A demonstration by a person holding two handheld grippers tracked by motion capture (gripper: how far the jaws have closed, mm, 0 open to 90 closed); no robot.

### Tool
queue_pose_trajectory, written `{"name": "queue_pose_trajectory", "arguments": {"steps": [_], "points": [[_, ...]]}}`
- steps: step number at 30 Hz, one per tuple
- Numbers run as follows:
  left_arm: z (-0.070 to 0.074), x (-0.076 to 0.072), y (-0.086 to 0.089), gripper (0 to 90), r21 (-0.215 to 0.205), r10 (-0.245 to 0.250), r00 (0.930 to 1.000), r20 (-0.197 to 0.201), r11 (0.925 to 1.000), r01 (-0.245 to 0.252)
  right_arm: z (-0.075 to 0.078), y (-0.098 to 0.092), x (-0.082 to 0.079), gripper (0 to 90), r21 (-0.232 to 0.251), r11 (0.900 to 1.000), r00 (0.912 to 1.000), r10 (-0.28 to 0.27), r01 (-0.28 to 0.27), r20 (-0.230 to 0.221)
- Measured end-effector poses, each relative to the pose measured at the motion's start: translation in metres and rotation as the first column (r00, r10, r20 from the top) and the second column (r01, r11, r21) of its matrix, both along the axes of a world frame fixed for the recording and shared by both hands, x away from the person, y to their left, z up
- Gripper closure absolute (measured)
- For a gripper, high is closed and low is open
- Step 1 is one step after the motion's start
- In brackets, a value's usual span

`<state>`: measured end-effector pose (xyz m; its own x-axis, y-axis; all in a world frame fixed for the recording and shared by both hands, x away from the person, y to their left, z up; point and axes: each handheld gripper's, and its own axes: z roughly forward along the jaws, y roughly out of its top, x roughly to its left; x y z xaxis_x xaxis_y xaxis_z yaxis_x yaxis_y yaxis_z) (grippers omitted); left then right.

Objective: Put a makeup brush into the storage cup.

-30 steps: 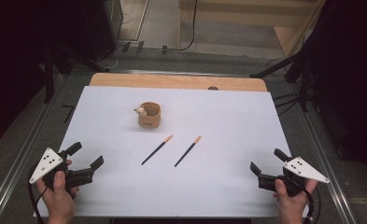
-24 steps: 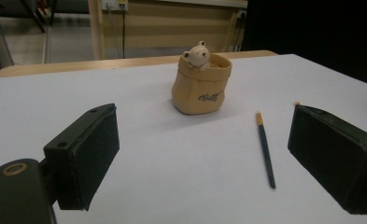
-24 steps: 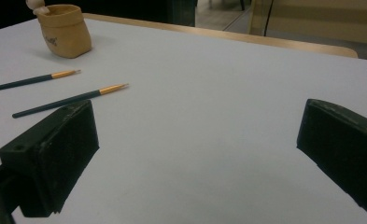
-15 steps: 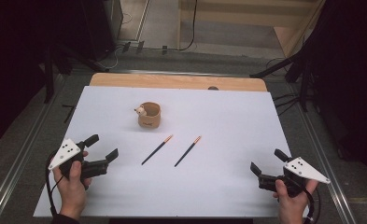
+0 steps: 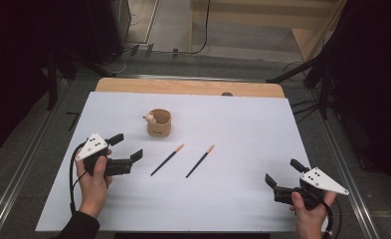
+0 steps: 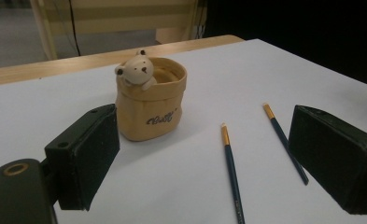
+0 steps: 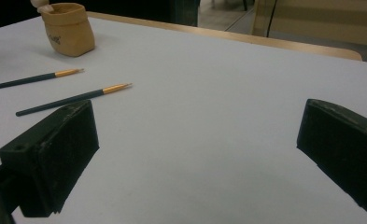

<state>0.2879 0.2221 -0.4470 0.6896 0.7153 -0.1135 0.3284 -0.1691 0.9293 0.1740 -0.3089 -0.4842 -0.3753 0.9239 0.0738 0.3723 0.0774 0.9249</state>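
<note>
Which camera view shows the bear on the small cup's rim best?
The left gripper view: the bear sits close and sharp, leaning over the rim of the tan cup. The high view shows it as a tiny pale blob. The right gripper view cuts it off at the top edge.

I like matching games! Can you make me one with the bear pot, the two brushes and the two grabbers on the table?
Things:
1. bear pot
2. two brushes
3. left gripper
4. right gripper

Descriptions:
A. lying flat side by side on the white sheet
B. open, at the near right corner
C. standing upright, farthest back
D. open, pointing at the brushes from the left

Pairs: 1-C, 2-A, 3-D, 4-B
</note>
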Motion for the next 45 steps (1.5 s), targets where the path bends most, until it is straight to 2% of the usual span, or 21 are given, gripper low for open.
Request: {"name": "queue_pose_trajectory", "arguments": {"steps": [6,12,20,23,25,26,29,33,34,35,36,37,38,39,40,41,42,43,44,45], "points": [[0.002,0.011,-0.02,9.4,0.033,-0.05,0.9985,-0.024,0.9982,0.05,0.0,0.001,0.0,0.0,-0.002,1.0,1.0,0.003,-0.003,0.004],[0.0,0.018,-0.029,12.5,0.05,-0.046,0.998,-0.043,0.9976,0.048,0.0,0.002,0.0,0.0,-0.002,1.0,1.0,0.007,-0.007,0.004],[-0.001,0.027,-0.039,13.2,0.083,-0.073,0.9934,-0.088,0.9933,0.08,0.0,0.003,0.0,0.0,-0.01,1.0,0.9999,0.015,-0.015,0.004],[-0.002,0.031,-0.044,13.3,0.11,-0.084,0.9902,-0.112,0.9893,0.096,0.0,0.003,0.0,0.0,-0.017,1.0,0.9999,0.014,-0.014,0.005],[-0.004,0.035,-0.049,13.7,0.124,-0.085,0.984,-0.156,0.9867,0.105,0.0,0.003,0.0,0.0,-0.018,1.0,1.0,0.008,-0.008,0.005],[-0.004,0.035,-0.049,13.7,0.124,-0.085,0.984,-0.156,0.9867,0.105,0.0,0.003,0.0,0.0,-0.017,1.0,1.0,0.006,-0.006,0.004],[-0.005,0.038,-0.055,14.4,0.137,-0.098,0.9748,-0.2,0.9825,0.127,0.0,0.003,0.0,0.0,-0.016,1.0,1.0,0.004,-0.004,0.004],[-0.004,0.042,-0.063,15.6,0.176,-0.123,0.9644,-0.234,0.9702,0.166,0.0,0.003,0.001,0.0,-0.015,1.0,1.0,0.006,-0.006,0.002],[-0.005,0.043,-0.065,16.0,0.195,-0.124,0.9627,-0.24,0.9655,0.173,0.0,0.003,0.001,0.0,-0.014,1.0,1.0,0.008,-0.008,0.001],[-0.005,0.045,-0.069,16.4,0.237,-0.125,0.9602,-0.25,0.9536,0.186,0.0,0.004,0.001,0.0,-0.017,1.0,1.0,0.006,-0.006,0.0],[-0.005,0.045,-0.069,17.0,0.237,-0.125,0.9602,-0.25,0.9536,0.186,0.0,0.004,0.001,0.0,-0.017,1.0,1.0,0.006,-0.006,0.0],[-0.006,0.046,-0.071,17.0,0.254,-0.125,0.9584,-0.257,0.9482,0.191,0.0,0.004,0.001,0.0,-0.019,1.0,1.0,0.005,-0.005,0.0],[-0.008,0.048,-0.074,17.7,0.278,-0.128,0.9518,-0.279,0.9381,0.207,0.0,0.004,0.0,0.0,-0.02,1.0,1.0,0.006,-0.006,0.001],[-0.008,0.048,-0.074,18.0,0.278,-0.128,0.9518,-0.279,0.9381,0.207,0.0,0.004,0.001,0.0,-0.021,1.0,1.0,0.004,-0.004,0.001],[-0.011,0.052,-0.075,18.8,0.285,-0.125,0.9417,-0.312,0.9332,0.219,-0.001,0.004,0.001,0.0,-0.019,1.0,1.0,0.006,-0.006,-0.001],[-0.011,0.052,-0.075,19.6,0.285,-0.125,0.9417,-0.312,0.9332,0.219,-0.001,0.004,0.001,0.0,-0.019,1.0,1.0,0.007,-0.007,0.0],[-0.013,0.053,-0.076,19.6,0.292,-0.121,0.9387,-0.323,0.9308,0.221,-0.001,0.004,0.001,0.0,-0.019,1.0,1.0,0.007,-0.007,0.0],[-0.014,0.055,-0.077,20.0,0.306,-0.117,0.9346,-0.336,0.9248,0.226,-0.001,0.005,0.001,0.0,-0.02,1.0,1.0,0.007,-0.007,0.0],[-0.016,0.058,-0.08,21.3,0.337,-0.109,0.9292,-0.353,0.9116,0.235,-0.001,0.005,0.001,0.0,-0.023,1.0,1.0,0.009,-0.009,0.0],[-0.016,0.058,-0.08,22.1,0.337,-0.109,0.9292,-0.353,0.9116,0.235,-0.001,0.005,0.001,0.0,-0.023,1.0,1.0,0.009,-0.009,0.0]]}}
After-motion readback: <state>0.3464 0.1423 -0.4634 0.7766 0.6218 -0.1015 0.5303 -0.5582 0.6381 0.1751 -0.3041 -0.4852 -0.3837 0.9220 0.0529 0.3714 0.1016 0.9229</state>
